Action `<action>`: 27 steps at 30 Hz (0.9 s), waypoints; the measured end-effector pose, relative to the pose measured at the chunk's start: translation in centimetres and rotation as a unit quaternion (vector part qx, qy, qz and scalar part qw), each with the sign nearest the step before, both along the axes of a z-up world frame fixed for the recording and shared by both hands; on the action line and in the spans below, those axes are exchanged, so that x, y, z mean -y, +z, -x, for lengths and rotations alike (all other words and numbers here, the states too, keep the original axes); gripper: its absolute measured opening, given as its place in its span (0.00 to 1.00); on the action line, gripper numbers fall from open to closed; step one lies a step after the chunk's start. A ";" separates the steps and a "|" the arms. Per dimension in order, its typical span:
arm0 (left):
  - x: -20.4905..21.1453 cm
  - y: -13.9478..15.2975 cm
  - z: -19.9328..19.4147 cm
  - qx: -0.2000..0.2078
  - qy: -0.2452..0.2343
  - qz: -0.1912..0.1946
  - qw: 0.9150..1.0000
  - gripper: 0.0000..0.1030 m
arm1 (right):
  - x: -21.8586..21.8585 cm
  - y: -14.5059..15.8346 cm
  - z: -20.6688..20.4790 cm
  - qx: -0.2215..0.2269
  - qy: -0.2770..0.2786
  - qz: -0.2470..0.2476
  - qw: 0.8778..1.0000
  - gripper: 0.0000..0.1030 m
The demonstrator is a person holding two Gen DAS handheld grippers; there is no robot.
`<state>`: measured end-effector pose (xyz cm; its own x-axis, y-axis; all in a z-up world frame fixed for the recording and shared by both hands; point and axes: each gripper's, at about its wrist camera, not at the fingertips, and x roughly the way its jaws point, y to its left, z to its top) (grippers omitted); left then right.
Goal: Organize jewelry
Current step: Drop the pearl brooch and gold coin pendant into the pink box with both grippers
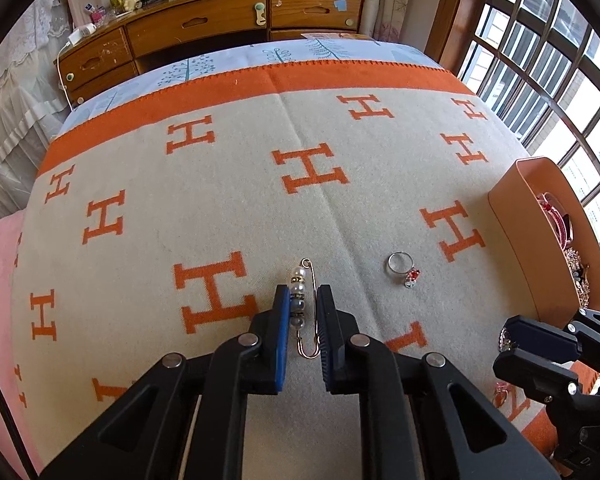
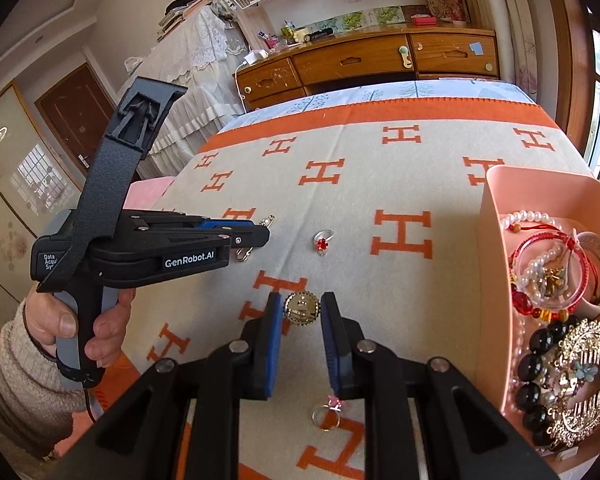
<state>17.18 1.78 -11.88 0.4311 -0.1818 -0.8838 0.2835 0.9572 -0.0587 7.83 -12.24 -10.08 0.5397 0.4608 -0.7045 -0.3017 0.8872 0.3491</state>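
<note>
Two handheld grippers work over a bed spread with a cream blanket (image 1: 228, 184) patterned in orange H letters, a wooden dresser (image 2: 364, 60) standing beyond its far edge. Next in size, a pink tray (image 2: 496, 280) sits at the right of the blanket, already holding pearl strands, red cord bracelets, dark beads and a gilt comb. Left gripper (image 1: 303, 294): lowered to the blanket, fingers partly open, straddling a pearl safety-pin brooch (image 1: 300, 300) that lies lengthwise between the blue pads; whether the pads touch it cannot be told, and it appears not yet clamped. Right gripper (image 2: 301, 310): likewise partly open, a round gold scalloped brooch (image 2: 301, 308) between its tips, seemingly flat on the blanket and not yet pinched. Smaller items, loose on the blanket: a silver ring with red stone (image 1: 405, 270), just right of the pin brooch and well apart from the tray; a ring with pink stone (image 2: 327, 414), under the right gripper's body. Step in hand, by judgement: the pick-up of two brooches at once, with much of the collection already trayed. Next move calls for closing each pair of fingers squarely on its thin, flat piece without snagging the wool, then lifting and carrying it over the tray wall.
</note>
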 end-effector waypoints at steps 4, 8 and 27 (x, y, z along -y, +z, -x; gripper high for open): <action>0.5 2.3 1.5 0.022 -0.004 0.010 1.000 0.11 | 1.3 1.4 0.8 0.019 -0.014 -0.013 1.000 0.19; 2.1 5.4 3.2 0.051 -0.023 0.015 0.998 0.11 | 3.6 3.6 1.8 0.050 -0.040 -0.024 0.998 0.19; 18.7 12.7 4.2 0.075 -0.149 0.095 0.981 0.11 | 16.8 11.7 5.8 0.117 -0.181 -0.017 0.976 0.19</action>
